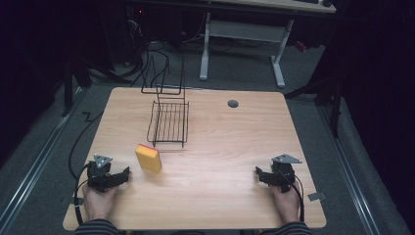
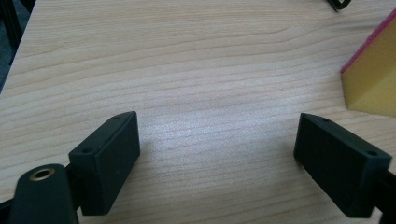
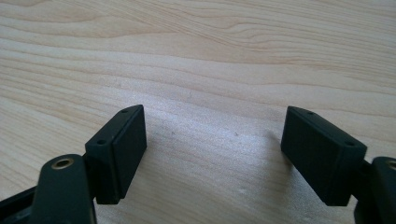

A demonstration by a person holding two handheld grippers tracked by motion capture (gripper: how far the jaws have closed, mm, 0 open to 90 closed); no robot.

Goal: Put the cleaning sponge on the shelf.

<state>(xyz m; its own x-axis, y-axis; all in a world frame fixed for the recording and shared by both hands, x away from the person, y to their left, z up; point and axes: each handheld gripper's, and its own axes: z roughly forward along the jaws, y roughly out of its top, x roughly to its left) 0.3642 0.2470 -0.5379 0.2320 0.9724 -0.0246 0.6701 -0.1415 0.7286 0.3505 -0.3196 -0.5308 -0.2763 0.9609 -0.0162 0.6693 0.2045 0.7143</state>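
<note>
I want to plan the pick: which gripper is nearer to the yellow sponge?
Left. The left gripper sits just beside the yellow sponge, toward the person, jaws open. The right gripper rests far across the table, also open.

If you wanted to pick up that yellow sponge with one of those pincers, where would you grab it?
Probably across the sponge's two long yellow sides, coming down from above with the left gripper, which sits nearest and is open. The sponge lies flat on the table, apart from the wire rack, and its narrow width looks easy for the jaws to span.

Wooden table (image 1: 220, 147): sponge (image 1: 148, 157), wire rack (image 1: 169, 122)
</note>
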